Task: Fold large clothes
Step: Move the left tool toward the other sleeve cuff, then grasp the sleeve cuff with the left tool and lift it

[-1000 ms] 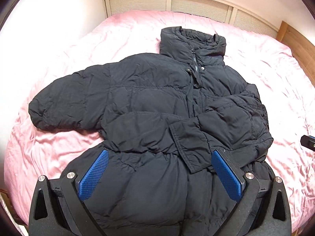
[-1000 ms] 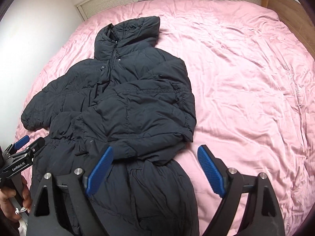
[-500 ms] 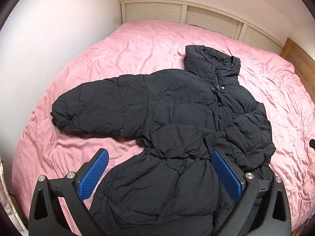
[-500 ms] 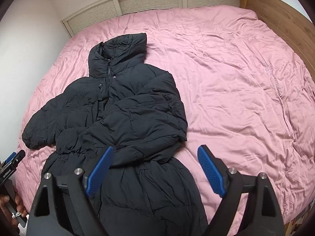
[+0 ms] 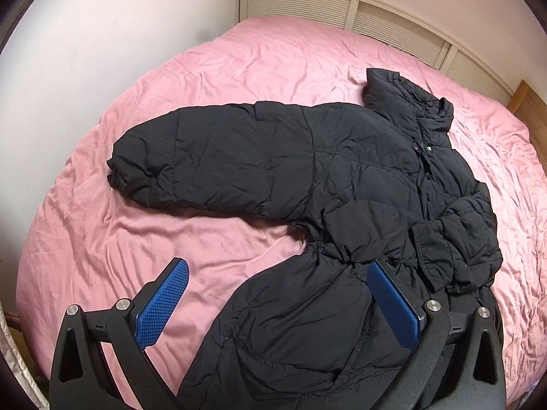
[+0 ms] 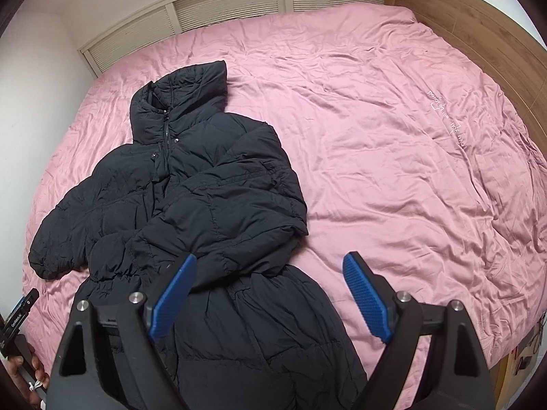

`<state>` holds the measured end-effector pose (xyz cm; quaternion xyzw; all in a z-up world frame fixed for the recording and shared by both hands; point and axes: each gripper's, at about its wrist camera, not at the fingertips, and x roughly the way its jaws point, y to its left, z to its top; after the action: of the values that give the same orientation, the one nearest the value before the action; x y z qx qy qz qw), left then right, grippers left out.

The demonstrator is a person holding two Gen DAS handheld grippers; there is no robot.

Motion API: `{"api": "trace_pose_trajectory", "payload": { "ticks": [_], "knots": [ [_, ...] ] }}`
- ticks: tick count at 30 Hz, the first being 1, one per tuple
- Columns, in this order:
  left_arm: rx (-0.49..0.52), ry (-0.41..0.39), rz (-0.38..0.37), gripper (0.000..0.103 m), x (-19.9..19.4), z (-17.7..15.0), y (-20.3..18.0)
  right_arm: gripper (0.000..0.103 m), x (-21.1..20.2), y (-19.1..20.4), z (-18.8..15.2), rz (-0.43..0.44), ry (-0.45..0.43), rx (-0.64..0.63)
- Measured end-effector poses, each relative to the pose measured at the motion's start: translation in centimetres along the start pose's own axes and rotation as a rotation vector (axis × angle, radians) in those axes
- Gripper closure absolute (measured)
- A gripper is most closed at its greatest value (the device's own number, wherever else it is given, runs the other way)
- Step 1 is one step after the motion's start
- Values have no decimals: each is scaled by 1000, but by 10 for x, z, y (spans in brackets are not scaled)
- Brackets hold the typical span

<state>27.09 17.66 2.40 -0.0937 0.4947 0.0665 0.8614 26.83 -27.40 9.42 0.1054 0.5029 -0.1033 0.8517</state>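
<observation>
A black puffer coat (image 5: 342, 205) lies front-up on the pink bed sheet (image 5: 239, 68), collar toward the far wall. One sleeve (image 5: 205, 164) stretches out flat to the left. The other sleeve (image 6: 232, 212) is folded across the chest. My left gripper (image 5: 278, 302) hangs open above the coat's lower left edge, nothing between its blue pads. In the right wrist view the right gripper (image 6: 270, 295) also stands open, above the coat's lower right edge and the sheet (image 6: 393, 136), holding nothing.
White walls close in at the left, and slatted panels (image 6: 222, 10) run behind the bed. A wooden headboard (image 6: 478, 24) lines the right side. A hand (image 6: 24, 372) with the other gripper shows at the lower left of the right wrist view. Bare sheet spreads right of the coat.
The left gripper has slid left, so the outstretched sleeve and more bare sheet now show in its view. The right gripper has risen a little, and the coat looks smaller. Both stayed open.
</observation>
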Motion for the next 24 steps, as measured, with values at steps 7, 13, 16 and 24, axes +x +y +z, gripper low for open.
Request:
{"api": "trace_pose_trajectory", "payload": {
  "ticks": [7, 13, 16, 24],
  "knots": [
    [-61, 4, -1, 1, 23, 6, 34, 16, 4, -7, -7, -43, 12, 54],
    [-158, -7, -21, 1, 46, 23, 76, 16, 13, -6, -19, -90, 48, 66],
    [-223, -13, -6, 1, 59, 31, 100, 16, 18, -5, -23, -110, 67, 68],
    [-404, -16, 16, 1, 91, 42, 164, 16, 31, 7, -22, -139, 97, 47]
  ]
}}
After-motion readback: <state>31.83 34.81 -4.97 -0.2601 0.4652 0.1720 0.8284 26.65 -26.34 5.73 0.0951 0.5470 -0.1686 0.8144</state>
